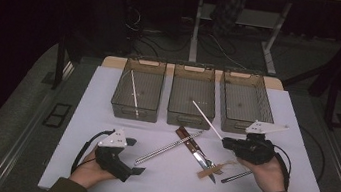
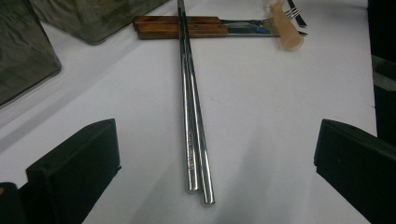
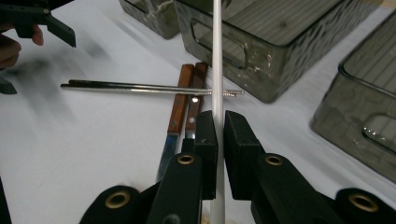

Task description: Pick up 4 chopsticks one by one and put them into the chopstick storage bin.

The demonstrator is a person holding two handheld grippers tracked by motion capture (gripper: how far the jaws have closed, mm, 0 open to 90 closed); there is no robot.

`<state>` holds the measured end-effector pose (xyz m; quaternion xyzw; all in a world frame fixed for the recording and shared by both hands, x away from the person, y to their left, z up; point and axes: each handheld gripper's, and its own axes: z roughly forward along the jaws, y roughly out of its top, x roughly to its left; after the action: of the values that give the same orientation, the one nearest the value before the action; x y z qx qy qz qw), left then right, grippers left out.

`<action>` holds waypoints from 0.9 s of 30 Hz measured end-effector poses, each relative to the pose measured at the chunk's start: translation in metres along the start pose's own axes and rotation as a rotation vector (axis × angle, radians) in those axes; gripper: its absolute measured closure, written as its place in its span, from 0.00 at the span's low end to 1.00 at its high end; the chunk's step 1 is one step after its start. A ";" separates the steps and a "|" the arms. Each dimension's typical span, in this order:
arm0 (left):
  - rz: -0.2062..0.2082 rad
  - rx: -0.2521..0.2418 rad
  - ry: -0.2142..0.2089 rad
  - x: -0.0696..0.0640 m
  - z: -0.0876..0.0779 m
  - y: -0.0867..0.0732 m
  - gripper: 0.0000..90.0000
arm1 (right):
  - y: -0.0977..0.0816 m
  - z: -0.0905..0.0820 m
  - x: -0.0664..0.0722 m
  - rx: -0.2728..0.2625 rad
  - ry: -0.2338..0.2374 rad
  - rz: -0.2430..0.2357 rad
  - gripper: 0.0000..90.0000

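My right gripper (image 1: 225, 141) is shut on a thin white chopstick (image 1: 205, 118), whose far end points up and left over the front of the middle bin (image 1: 189, 121). In the right gripper view the jaws (image 3: 220, 123) pinch the white chopstick (image 3: 217, 56) above two wooden-handled knives (image 3: 180, 100). A second white chopstick (image 1: 134, 91) lies in the left bin (image 1: 134, 116). My left gripper (image 1: 134, 156) rests open at the table's front left. In the left gripper view its jaws (image 2: 217, 140) stand wide apart, with a pair of metal chopsticks (image 2: 191, 116) on the table just ahead of them.
A third bin (image 1: 242, 126) stands at the back right. The metal chopsticks (image 1: 166, 148) cross the knives (image 1: 192, 142) mid-table. A cream-coloured utensil (image 1: 209, 172) and a dark stick (image 1: 236, 176) lie near the right hand. The table's front edge is close to both hands.
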<state>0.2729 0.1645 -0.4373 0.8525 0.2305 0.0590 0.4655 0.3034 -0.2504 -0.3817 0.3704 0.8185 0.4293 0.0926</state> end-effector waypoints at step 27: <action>-0.004 -0.006 0.000 0.000 -0.001 0.000 0.00 | 0.045 0.056 0.015 -0.044 0.034 -0.008 0.93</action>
<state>0.2723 0.1649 -0.4367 0.8508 0.2319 0.0588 0.4679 0.3433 -0.1887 -0.3793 0.3576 0.8119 0.4529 0.0884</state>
